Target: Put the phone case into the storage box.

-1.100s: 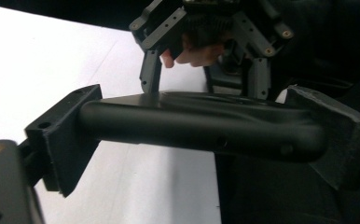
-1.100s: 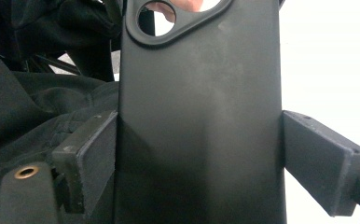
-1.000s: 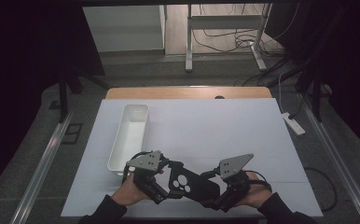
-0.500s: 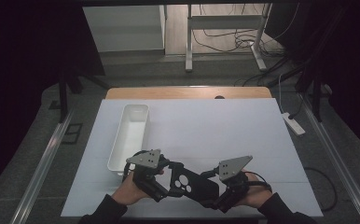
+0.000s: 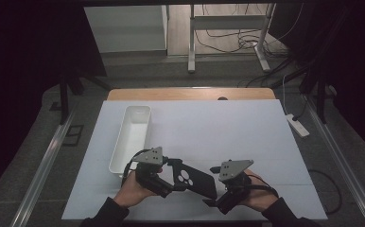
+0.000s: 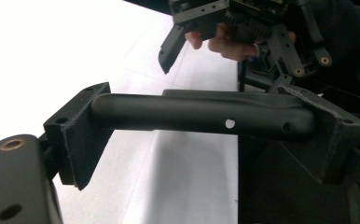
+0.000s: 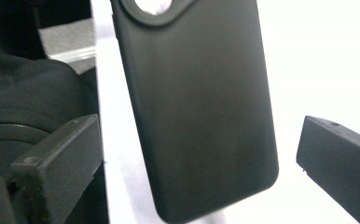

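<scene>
The left gripper (image 5: 171, 166) has its jaws clamped across the narrow width of a black phone case (image 5: 193, 178), pads pressing on the two long side edges at the end with the camera cut-outs; in the left gripper view the case's rim (image 6: 201, 114) bridges from one pad to the other. The right gripper (image 5: 213, 185) has just been opening its jaws, and they now stand wide on either side of the case's plain end (image 7: 201, 112) without touching it. So the case hangs just above the white bench (image 5: 228, 132), near its front edge, between the two hands and carried by the left alone. It looks light, thin and matte, probably soft rubbery plastic that bends and twists if squeezed across its open middle, yet not slippery or fragile. The firmest hold is likely on the side rims near a corner, as now. A white tray (image 5: 132, 137) lies to the left.
</scene>
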`<state>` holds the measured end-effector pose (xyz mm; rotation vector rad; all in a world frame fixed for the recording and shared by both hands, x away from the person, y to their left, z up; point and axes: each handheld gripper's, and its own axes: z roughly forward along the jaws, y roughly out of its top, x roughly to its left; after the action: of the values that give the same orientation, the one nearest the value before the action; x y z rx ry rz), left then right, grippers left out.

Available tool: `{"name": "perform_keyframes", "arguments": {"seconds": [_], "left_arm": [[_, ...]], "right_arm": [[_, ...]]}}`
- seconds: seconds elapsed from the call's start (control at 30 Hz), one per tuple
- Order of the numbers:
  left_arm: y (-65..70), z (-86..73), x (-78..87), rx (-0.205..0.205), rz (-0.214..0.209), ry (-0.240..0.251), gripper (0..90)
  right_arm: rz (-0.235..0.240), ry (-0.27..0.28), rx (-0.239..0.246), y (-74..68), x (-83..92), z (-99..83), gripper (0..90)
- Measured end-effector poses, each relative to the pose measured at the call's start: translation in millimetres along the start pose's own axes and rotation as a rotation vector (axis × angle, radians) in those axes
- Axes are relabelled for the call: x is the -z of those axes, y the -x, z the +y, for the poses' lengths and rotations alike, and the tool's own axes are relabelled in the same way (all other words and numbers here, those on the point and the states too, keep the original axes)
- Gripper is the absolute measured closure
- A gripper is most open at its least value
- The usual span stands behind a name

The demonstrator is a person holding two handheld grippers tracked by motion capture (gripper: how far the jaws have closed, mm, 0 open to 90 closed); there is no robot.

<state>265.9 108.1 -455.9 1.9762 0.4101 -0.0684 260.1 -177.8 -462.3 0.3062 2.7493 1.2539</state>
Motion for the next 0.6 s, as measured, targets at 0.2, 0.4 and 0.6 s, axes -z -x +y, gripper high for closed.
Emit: {"name": "perform_keyframes", "arguments": {"seconds": [0.2, 0.4, 0.6], "left_arm": [[-0.1, 2.8, 0.8, 0.028, 0.054, -0.015, 14.9], [-0.2, 7.6, 1.8, 0.055, 0.108, -0.036, 14.9], [-0.4, 11.6, 1.8, 0.082, 0.144, -0.041, 14.8]], "right_arm": [[-0.067, -0.025, 0.002, -3.4, -1.4, -1.0, 0.0], [-0.124, -0.048, 0.006, -5.0, -3.5, -3.0, 0.0], [-0.144, -0.064, -0.030, -3.2, -7.5, -3.7, 0.0]]}}
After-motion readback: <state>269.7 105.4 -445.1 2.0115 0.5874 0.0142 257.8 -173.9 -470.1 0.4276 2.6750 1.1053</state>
